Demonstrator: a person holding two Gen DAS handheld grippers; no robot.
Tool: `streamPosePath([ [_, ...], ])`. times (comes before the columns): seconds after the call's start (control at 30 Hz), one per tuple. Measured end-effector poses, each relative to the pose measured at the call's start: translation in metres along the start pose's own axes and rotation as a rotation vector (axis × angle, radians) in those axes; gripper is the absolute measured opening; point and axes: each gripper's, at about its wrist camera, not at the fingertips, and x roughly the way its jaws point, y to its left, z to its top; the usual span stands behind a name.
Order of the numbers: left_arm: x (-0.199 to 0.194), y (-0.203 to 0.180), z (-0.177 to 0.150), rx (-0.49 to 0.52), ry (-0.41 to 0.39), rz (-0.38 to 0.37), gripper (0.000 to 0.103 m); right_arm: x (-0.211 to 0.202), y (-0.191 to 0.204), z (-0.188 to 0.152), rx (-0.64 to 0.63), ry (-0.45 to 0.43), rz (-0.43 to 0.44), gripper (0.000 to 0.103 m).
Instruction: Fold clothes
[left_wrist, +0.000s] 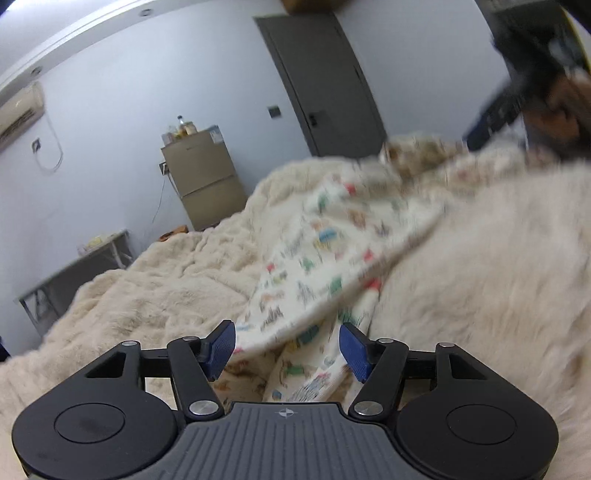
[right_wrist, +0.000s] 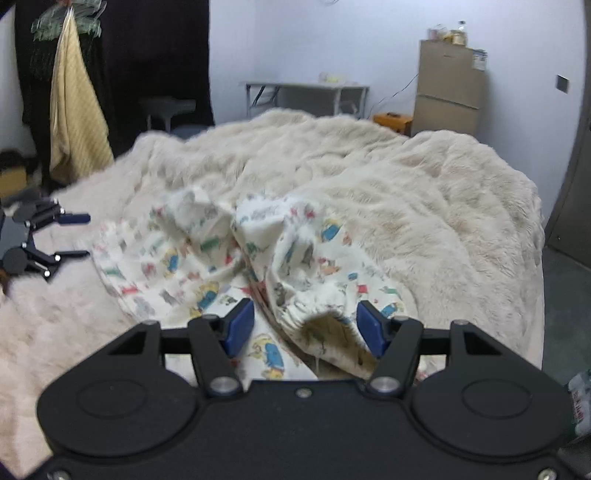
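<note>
A white garment (left_wrist: 325, 240) printed with small coloured cartoons lies crumpled on a cream fluffy blanket (left_wrist: 155, 295). My left gripper (left_wrist: 288, 349) is open, its blue pads (left_wrist: 221, 349) standing either side of the garment's near end without pressing it. In the right wrist view the same garment (right_wrist: 207, 258) is bunched in folds, and an elastic cuff (right_wrist: 325, 317) lies between the apart pads of my open right gripper (right_wrist: 306, 328). The left gripper (right_wrist: 79, 236) also shows there at the far left, open, just short of the garment's edge. The right gripper (left_wrist: 517, 96) is a dark blur at the top right of the left wrist view.
The blanket (right_wrist: 424, 192) covers a bed. Beyond it stand a tan fridge (left_wrist: 203, 181), a grey folding table (right_wrist: 306, 88), an orange box (right_wrist: 391, 122) and a grey door (left_wrist: 325, 81). A yellow towel (right_wrist: 74, 107) hangs at the left against dark clothes.
</note>
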Motion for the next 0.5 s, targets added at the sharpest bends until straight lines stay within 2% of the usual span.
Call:
streamPosePath([
  [0.17, 0.011, 0.000, 0.002, 0.005, 0.011, 0.055, 0.058, 0.013, 0.002, -0.002, 0.009, 0.032, -0.052, 0.056],
  [0.3, 0.019, -0.005, 0.002, 0.035, 0.039, 0.079, 0.057, 0.019, 0.010, -0.002, -0.050, 0.061, -0.094, 0.056],
  [0.5, 0.028, -0.012, 0.008, 0.055, 0.042, 0.107, 0.049, 0.032, 0.021, 0.000, -0.107, 0.088, -0.139, 0.056],
])
